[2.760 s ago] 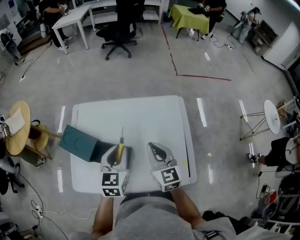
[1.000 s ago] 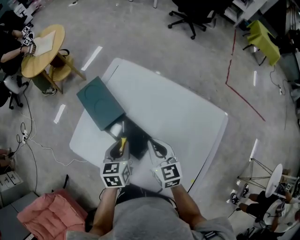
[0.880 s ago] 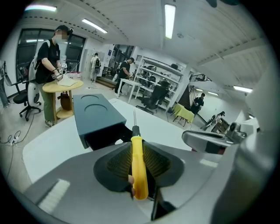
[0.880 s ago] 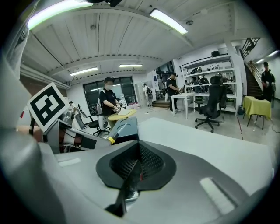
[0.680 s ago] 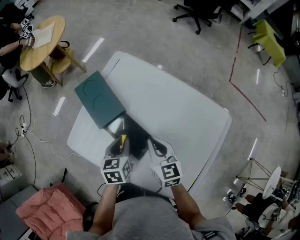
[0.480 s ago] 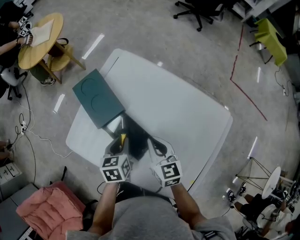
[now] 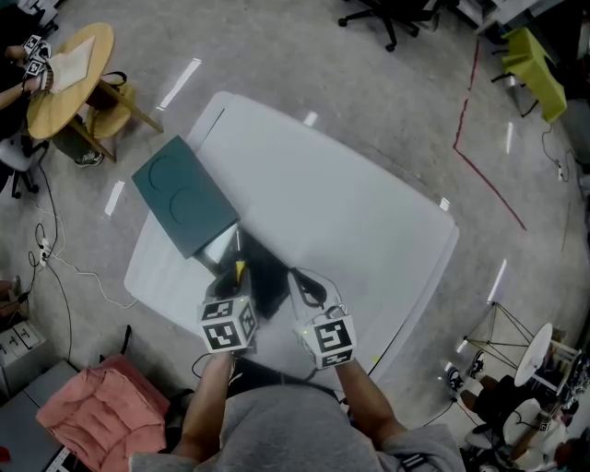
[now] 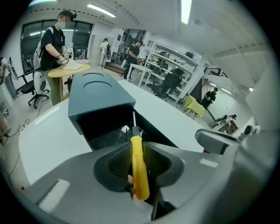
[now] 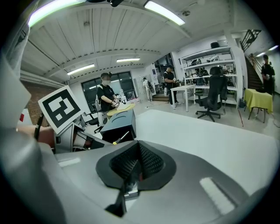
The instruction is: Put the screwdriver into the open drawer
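A dark teal cabinet [image 7: 182, 203] stands at the left of the white table [image 7: 369, 212], and its black drawer [image 7: 261, 279] is pulled out toward me. My left gripper [image 7: 231, 288] is shut on a screwdriver [image 7: 239, 270] by its yellow handle and hangs over the drawer. In the left gripper view the screwdriver's handle [image 8: 139, 170] lies between the pads [image 8: 117, 162], its metal tip pointing into the drawer [image 8: 105, 129]. My right gripper [image 7: 304, 286] is shut and holds nothing, just right of the drawer. The right gripper view shows its pads [image 9: 146, 162] meeting, with the screwdriver [image 9: 120, 138] off to the left.
At the upper left stands a round wooden table [image 7: 64, 74] with a person beside it. A pink bundle [image 7: 88, 419] lies on the floor at the lower left. An office chair [image 7: 392, 14] and red floor tape [image 7: 479, 171] are beyond the table. The table's near edge runs by my body.
Both grippers have sunk a little. The left one has come down over the open drawer with the screwdriver still in its jaws. The head view has shifted slightly.
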### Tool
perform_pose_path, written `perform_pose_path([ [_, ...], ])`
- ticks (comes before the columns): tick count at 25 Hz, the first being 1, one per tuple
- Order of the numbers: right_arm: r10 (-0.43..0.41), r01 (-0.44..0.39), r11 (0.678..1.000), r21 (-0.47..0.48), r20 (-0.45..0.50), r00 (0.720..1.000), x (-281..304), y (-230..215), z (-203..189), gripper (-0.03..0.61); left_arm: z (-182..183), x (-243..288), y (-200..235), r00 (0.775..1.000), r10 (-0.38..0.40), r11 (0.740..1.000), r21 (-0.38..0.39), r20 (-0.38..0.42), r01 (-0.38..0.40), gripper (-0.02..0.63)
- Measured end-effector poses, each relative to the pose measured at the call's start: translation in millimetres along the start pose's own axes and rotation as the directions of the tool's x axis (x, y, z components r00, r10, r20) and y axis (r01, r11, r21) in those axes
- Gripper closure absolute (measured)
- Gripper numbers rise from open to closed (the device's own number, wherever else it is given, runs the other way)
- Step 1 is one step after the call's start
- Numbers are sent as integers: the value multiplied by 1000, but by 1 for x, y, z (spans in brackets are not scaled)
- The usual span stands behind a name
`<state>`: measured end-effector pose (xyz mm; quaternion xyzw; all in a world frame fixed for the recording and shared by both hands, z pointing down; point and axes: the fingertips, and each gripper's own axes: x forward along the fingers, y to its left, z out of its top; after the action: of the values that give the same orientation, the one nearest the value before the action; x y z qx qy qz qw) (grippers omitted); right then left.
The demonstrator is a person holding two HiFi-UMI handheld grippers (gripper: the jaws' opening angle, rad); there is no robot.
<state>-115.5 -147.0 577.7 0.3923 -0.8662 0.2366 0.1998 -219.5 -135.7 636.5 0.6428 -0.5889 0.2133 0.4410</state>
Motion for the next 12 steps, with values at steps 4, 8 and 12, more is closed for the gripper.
perform_pose_path([
  [4, 7, -7, 1000, 3, -7, 1000, 2, -2, -1, 574, -2, 4, -2, 1000, 6, 1000, -1, -18, -6, 525],
  [8, 8, -8, 1000, 4, -12, 1000, 5, -4, -3, 574, -4, 7, -3, 999, 14, 1000, 12, -39, -13, 525],
  [12, 9, -9, 1000, 6, -18, 1000, 7, -7, -5, 574, -4, 10, -4, 999, 23, 999, 30, -49, -22, 525],
])
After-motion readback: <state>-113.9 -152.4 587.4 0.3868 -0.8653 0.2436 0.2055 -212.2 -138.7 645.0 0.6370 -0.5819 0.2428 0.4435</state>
